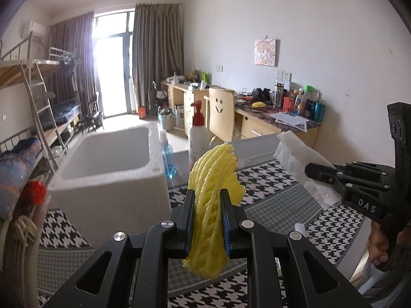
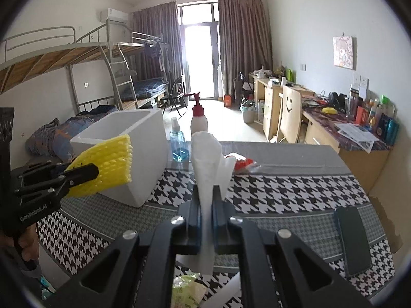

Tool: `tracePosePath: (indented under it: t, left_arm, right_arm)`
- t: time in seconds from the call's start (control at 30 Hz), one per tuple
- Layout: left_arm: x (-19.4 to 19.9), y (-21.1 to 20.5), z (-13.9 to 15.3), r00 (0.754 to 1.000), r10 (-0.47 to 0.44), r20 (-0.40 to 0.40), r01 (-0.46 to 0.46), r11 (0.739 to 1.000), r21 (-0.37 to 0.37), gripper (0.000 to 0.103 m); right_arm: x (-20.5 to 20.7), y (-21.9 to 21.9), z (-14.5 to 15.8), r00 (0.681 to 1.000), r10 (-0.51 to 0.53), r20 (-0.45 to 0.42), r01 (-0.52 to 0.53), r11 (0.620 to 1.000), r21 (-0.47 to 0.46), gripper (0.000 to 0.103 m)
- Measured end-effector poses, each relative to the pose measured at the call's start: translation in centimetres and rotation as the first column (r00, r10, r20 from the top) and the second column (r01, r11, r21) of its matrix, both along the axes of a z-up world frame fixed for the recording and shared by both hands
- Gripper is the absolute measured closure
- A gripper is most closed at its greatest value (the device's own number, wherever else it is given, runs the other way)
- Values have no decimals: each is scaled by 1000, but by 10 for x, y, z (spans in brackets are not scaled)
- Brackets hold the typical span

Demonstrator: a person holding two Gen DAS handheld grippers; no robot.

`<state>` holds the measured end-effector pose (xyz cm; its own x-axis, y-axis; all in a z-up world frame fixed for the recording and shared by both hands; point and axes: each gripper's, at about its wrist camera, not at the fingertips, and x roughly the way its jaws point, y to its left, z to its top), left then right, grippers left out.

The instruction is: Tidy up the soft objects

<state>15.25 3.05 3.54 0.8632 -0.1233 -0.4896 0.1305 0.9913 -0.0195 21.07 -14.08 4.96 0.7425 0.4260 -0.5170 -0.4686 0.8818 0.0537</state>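
My left gripper (image 1: 206, 200) is shut on a yellow foam net sleeve (image 1: 213, 177), held above the houndstooth tablecloth (image 1: 269, 187). That same left gripper (image 2: 84, 173) and its yellow foam net (image 2: 110, 164) show at the left of the right wrist view, in front of the white foam box (image 2: 138, 138). My right gripper (image 2: 206, 195) is shut on a white tissue (image 2: 208, 154) that stands up between its jaws. In the left wrist view the right gripper (image 1: 312, 170) enters from the right with the white tissue (image 1: 295, 151). The white foam box (image 1: 108, 159) sits open to the left.
A blue spray bottle (image 2: 178, 141) and a red-capped white pump bottle (image 2: 199, 118) stand behind the box. A red-and-white packet (image 2: 239, 163) lies mid-table, a dark phone (image 2: 354, 238) at the right, a green packet (image 2: 185, 290) near the front edge. Desks, a chair and bunk beds lie beyond.
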Motion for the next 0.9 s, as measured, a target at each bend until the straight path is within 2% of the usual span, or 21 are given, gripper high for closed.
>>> tracePosePath:
  t: [0.4, 0.9]
  left_arm:
    - [8, 6, 30, 998, -5, 66, 5, 1000, -2, 84]
    - [26, 30, 58, 990, 83, 116, -82, 997, -17, 84]
  right_arm:
    - [4, 18, 29, 996, 23, 80, -25, 1000, 14, 94]
    - [18, 40, 54, 988, 71, 140, -74, 997, 20, 94]
